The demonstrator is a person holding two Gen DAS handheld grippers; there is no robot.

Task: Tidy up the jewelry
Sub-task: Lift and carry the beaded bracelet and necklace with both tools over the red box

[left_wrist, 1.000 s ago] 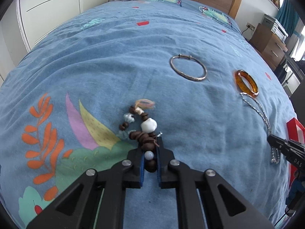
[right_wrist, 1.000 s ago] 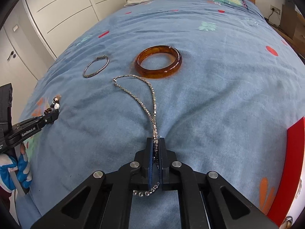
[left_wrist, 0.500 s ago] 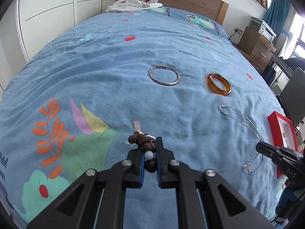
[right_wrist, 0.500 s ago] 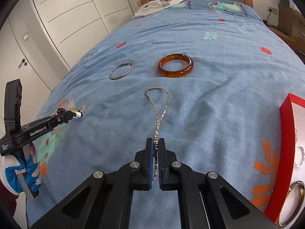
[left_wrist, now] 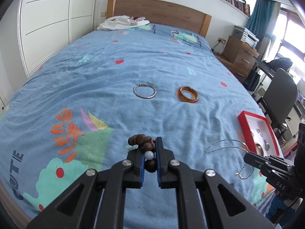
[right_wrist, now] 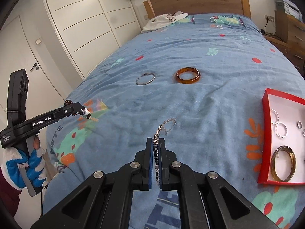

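My left gripper [left_wrist: 149, 147] is shut on a brown bead bracelet [left_wrist: 142, 143] with a white bead, lifted off the blue bedspread [left_wrist: 114, 72]; it also shows in the right wrist view as the left gripper [right_wrist: 76, 108] with beads dangling. My right gripper [right_wrist: 156, 143] is shut on a silver chain necklace [right_wrist: 165, 126], whose loop hangs above the bed; the same silver chain [left_wrist: 223, 147] trails from the right gripper [left_wrist: 247, 157]. A silver bangle [left_wrist: 144, 91] and an amber bangle [left_wrist: 188, 94] lie mid-bed. A red jewelry box [right_wrist: 266, 118] sits at the right.
The red box [left_wrist: 246, 126] holds rings and a bangle. A white garment [left_wrist: 122, 23] lies by the wooden headboard [left_wrist: 158, 13]. White wardrobe doors [right_wrist: 85, 28] stand left; a dresser [left_wrist: 240, 57] and chair [left_wrist: 280, 93] stand right. A gloved hand [right_wrist: 24, 168] holds the left tool.
Both grippers rose and pulled back from the bed. The bead bracelet and the chain came up off the bedspread with them. The red box came into view.
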